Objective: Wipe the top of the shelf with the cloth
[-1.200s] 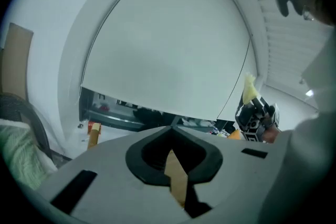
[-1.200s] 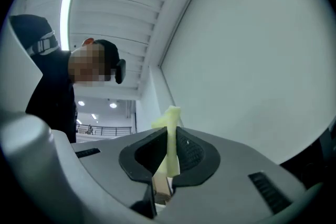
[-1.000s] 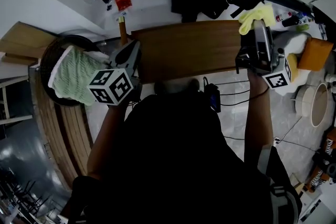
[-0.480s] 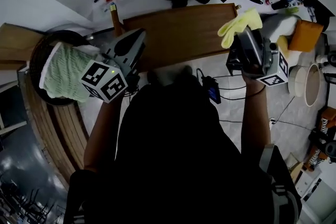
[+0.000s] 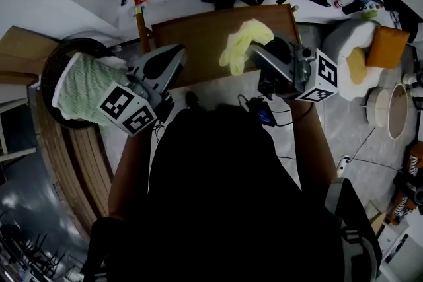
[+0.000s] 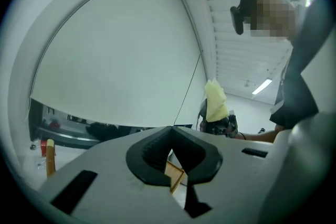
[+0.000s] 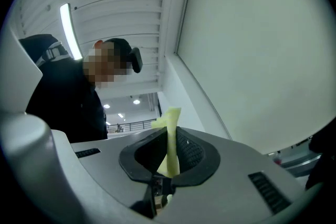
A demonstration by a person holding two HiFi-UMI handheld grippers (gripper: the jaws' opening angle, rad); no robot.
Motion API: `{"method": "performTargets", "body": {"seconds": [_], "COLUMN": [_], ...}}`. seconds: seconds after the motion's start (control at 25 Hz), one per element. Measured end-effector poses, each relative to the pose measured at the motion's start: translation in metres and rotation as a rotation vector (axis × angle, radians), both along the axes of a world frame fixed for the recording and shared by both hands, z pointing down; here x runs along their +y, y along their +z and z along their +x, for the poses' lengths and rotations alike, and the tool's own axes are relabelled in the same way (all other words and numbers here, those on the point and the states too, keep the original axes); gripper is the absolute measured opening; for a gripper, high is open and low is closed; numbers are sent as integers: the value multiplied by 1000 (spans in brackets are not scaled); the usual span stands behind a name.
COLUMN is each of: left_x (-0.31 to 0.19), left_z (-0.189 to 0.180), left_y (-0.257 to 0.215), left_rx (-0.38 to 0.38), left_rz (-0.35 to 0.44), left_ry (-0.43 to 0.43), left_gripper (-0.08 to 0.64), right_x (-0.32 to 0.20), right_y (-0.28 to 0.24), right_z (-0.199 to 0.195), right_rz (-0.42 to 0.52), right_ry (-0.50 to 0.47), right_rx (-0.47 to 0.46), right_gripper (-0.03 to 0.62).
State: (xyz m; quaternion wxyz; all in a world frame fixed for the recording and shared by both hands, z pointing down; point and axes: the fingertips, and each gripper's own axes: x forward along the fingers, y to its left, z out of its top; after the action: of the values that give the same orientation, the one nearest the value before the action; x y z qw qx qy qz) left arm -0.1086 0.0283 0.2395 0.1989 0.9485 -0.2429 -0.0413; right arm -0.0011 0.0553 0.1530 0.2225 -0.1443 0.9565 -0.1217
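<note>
While the head view shows the limp yellow cloth [image 5: 242, 44] dangling from the right gripper [image 5: 259, 55] over the middle of the brown wooden shelf top [image 5: 195, 43], I judge the pinch small enough to slip free under a hard wipe. In the left gripper view, the left gripper [image 6: 171, 139] has its fingers together on nothing. In the right gripper view, the fingers clamp a thin fold of cloth, and no writing is readable in any view.

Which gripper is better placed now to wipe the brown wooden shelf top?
Right. The right gripper is shut on the yellow cloth, over the brown wooden shelf top. The left gripper is shut and empty, near the shelf's left edge.
</note>
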Motion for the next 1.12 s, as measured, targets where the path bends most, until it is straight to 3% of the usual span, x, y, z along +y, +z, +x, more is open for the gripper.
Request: {"method": "performTargets", "body": {"seconds": [0.4,0.6,0.72,0.92,1.12], "left_x": [78,120,145,184,191], "left_z": [58,56,42,31,15], "left_y": [-4,10,23,47,58], "left_rx": [-21,-83,-52,102,122], "left_rz": [-26,-33,-85,-239,-279], "left_ry": [-62,-123,-167,-207,-192], "left_gripper": [11,12,12,11,11], "right_x": [77,94,107,128,133], "right_y": [28,47,44,47,21], "right_z": [20,26,22,12,36], "right_rz": [-30,-38,-34,-41,-39], "right_ry": [-165,-246,-360,-490,-536], "right_rx": [86,87,28,-24,-315], "right_gripper": [43,43,43,43,43]}}
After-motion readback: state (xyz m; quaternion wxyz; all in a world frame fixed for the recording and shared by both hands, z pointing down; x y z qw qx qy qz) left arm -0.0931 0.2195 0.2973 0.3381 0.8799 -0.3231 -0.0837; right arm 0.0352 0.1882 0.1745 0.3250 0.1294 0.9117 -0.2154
